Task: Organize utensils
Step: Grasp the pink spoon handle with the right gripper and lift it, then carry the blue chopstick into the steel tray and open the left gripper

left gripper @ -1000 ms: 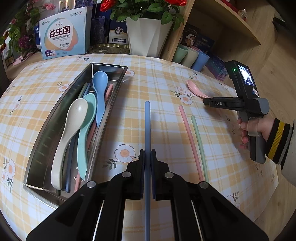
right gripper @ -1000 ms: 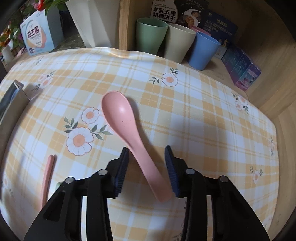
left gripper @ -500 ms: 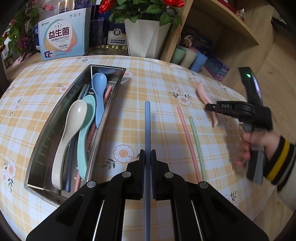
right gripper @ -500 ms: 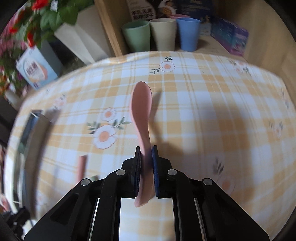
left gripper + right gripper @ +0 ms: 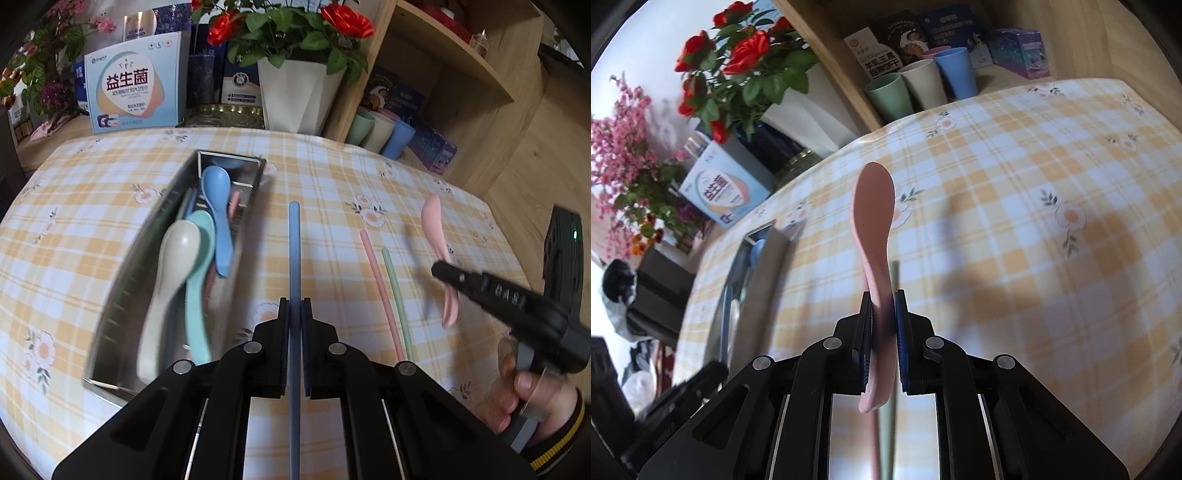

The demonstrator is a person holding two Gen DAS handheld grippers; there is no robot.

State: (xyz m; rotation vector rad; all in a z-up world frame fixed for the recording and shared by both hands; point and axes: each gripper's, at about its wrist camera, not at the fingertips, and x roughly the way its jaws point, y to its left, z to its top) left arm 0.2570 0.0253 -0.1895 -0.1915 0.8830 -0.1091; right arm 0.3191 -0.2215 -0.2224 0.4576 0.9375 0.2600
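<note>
Both claws loaded, both utensils headed for the tray.

The right gripper (image 5: pixel 882 332) is closed tight on the handle of the pink plastic spoon (image 5: pixel 873 206), held clear above the yellow checked tablecloth (image 5: pixel 1015 229), bowl forward, probably so it can slide in lengthwise. The left gripper (image 5: pixel 294 347) pinches the long blue chopstick (image 5: pixel 294 251), aimed along the table beside the long stainless steel tray (image 5: pixel 122 295), where a cream spoon (image 5: pixel 173 266), teal spoon (image 5: pixel 201 258) and blue spoon (image 5: pixel 218 206) already lie together. A pink chopstick (image 5: pixel 380 291) and green chopstick (image 5: pixel 397 295) wait side by side on the cloth.

Four spoons (image 5: pixel 216 218), three chopsticks (image 5: pixel 294 258).
</note>
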